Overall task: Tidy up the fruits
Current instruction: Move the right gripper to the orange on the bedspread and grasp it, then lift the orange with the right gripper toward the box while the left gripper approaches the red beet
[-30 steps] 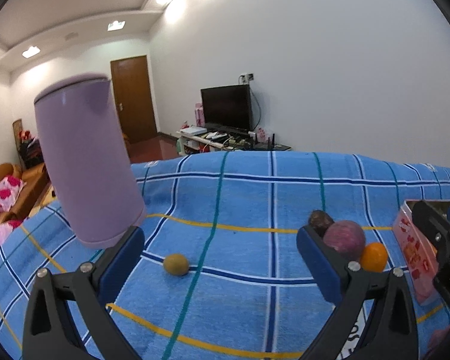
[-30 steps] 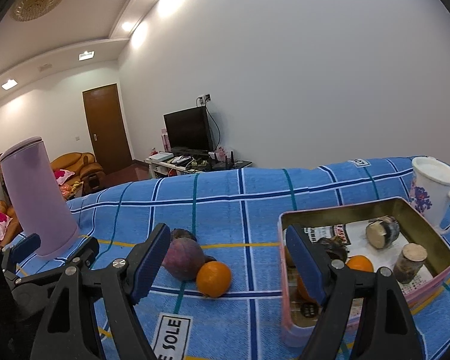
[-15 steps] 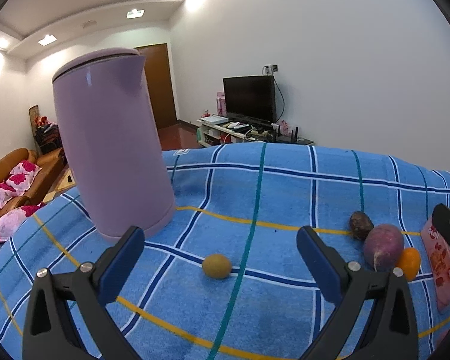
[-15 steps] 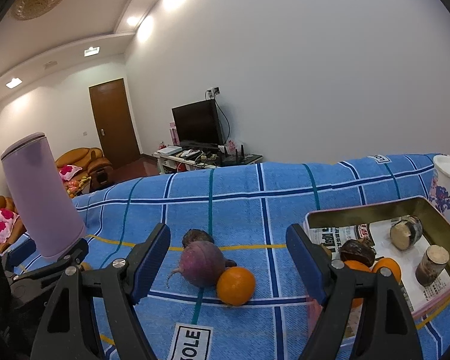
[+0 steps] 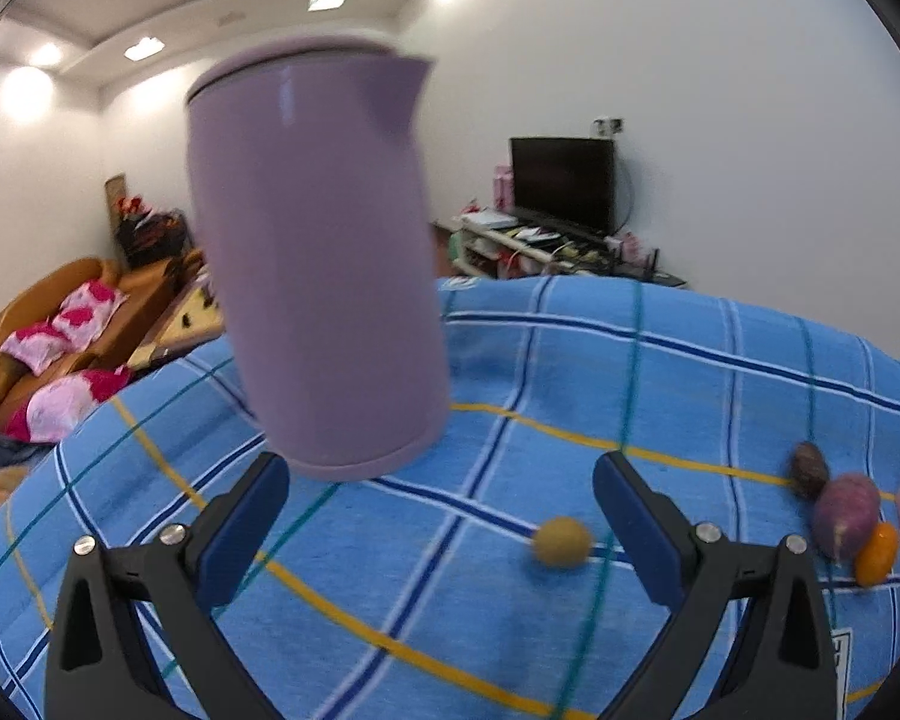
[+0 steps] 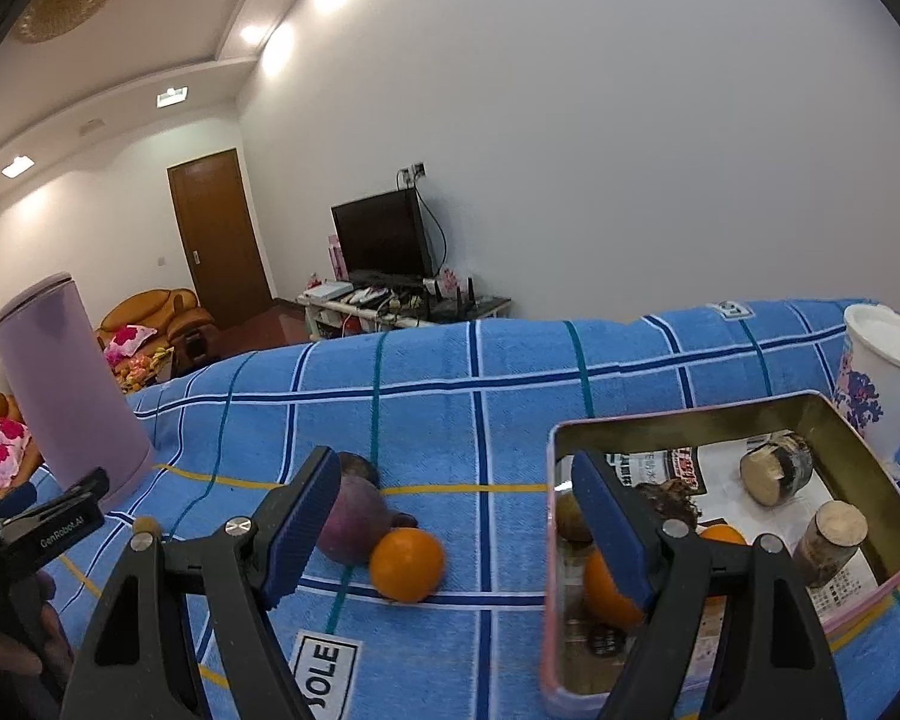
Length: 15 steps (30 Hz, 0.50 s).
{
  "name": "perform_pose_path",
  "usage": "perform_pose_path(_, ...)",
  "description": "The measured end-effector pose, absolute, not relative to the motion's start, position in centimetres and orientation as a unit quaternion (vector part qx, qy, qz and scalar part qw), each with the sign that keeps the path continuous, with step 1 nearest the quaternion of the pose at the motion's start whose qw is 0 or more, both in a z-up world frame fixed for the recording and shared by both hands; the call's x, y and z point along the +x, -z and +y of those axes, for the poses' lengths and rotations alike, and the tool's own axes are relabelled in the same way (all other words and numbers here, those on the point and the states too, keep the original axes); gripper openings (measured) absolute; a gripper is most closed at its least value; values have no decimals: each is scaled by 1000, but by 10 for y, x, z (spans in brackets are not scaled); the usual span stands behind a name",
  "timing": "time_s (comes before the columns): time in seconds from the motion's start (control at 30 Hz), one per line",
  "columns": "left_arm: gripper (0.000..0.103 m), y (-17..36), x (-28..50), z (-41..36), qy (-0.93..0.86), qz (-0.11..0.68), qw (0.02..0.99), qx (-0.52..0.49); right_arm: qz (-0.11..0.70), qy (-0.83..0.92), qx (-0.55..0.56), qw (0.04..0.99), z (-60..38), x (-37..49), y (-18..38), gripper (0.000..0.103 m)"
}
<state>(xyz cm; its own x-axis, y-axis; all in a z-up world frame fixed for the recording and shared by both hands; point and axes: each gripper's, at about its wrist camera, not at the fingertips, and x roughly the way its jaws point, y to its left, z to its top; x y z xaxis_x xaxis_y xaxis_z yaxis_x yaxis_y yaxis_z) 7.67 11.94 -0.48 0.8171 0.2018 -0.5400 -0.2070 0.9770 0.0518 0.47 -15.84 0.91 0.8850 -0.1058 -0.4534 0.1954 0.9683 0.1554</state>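
Kiwi (image 5: 561,542) plain from left wrist; tin's (image 6: 678,420) contents only from right.

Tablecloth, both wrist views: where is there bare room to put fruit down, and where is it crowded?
Bare cloth lies between the purple kettle and the kiwi, and behind the fruit cluster toward the far edge of the tablecloth. It is crowded where the orange, the purple fruit and a dark fruit huddle, and inside the tin.
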Motion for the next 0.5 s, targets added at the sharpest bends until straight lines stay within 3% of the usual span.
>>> perform_pose_path(0.07,103,6,80,130,-113,292,950,-21,239,67,99,964,-162,9,-10,80)
perform_pose_path(0.2,103,8,84,145,-125,302,944,-42,286,12,77,955,-150,27,-4,67)
perform_pose_path(0.23,103,9,84,147,-128,304,943,-42,306,0,74,949,-147,32,1,59)
perform_pose_path(0.27,103,10,86,149,-132,306,942,-42,327,-10,80,942,-147,38,7,42)
perform_pose_path(0.3,103,11,87,151,-135,308,941,-43,346,-15,86,934,-147,43,14,38)
perform_pose_path(0.5,103,10,90,164,-139,308,939,-59,377,-20,7,926,-129,55,25,37)
